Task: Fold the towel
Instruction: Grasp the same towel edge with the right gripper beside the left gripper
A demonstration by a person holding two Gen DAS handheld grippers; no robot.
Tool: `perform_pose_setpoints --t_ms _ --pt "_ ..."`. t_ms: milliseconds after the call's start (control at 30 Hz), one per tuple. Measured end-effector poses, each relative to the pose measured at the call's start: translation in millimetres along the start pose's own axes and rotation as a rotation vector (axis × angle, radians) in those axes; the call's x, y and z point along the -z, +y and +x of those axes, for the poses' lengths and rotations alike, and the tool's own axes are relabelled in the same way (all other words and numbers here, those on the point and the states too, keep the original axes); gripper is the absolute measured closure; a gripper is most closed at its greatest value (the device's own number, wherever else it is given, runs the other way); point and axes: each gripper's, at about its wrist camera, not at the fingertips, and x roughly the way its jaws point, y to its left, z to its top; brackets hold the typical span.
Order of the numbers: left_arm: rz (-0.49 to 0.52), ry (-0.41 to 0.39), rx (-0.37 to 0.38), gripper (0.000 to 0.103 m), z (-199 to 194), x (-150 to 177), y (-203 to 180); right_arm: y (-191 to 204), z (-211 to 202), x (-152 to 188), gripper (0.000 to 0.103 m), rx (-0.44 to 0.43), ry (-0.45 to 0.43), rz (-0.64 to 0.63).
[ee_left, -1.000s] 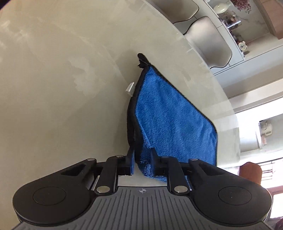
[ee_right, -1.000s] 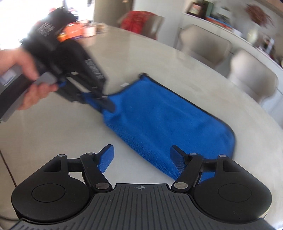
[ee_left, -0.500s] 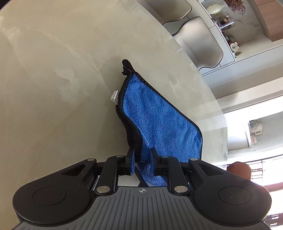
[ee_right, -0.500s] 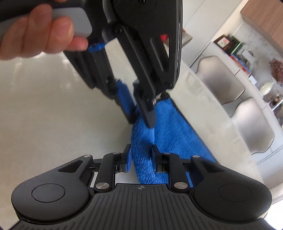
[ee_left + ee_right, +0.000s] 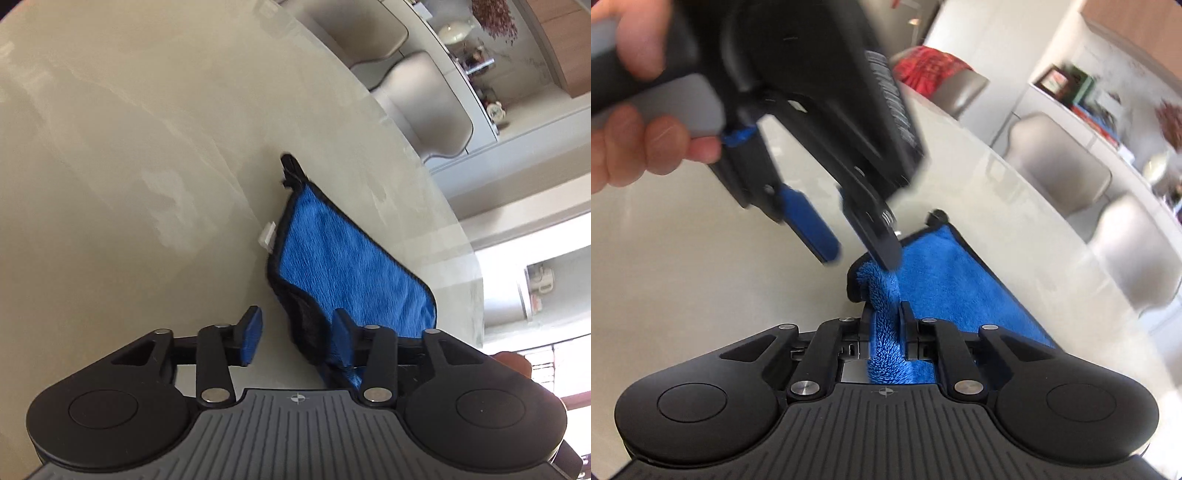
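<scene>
A blue towel (image 5: pixel 343 266) with a black hem lies on the beige table (image 5: pixel 129 166), one corner lifted. My left gripper (image 5: pixel 295 332) is open; the raised towel edge stands between its spread fingers, close to the right one. In the right wrist view the left gripper (image 5: pixel 860 247) hangs open just above the towel (image 5: pixel 945 266). My right gripper (image 5: pixel 883 314) is shut on a bunched fold of the towel's near edge. A black hanging loop (image 5: pixel 290 164) and a white tag (image 5: pixel 267 236) sit at the towel's far end.
Grey chairs (image 5: pixel 424 96) stand past the table's far edge, with shelves of small items (image 5: pixel 476 55) behind. In the right wrist view a chair with red cloth (image 5: pixel 934 74) stands beyond the table. A hand (image 5: pixel 646 140) holds the left gripper.
My left gripper has opened and let go of the towel corner. My right gripper closed on the towel edge half a second ago and still holds it.
</scene>
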Motion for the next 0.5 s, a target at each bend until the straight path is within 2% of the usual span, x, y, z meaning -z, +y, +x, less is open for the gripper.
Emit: perform_pose_setpoints --t_ms 67,233,500 --pt "-0.005 0.000 -0.005 0.047 3 -6 1 -13 -7 -1 0.092 -0.010 -0.024 0.075" --pt "-0.029 0.023 0.011 0.039 20 -23 3 -27 -9 1 0.092 -0.021 -0.033 0.129" --pt "-0.075 0.081 0.022 0.039 40 -37 5 -50 -20 7 0.092 -0.029 -0.068 0.211"
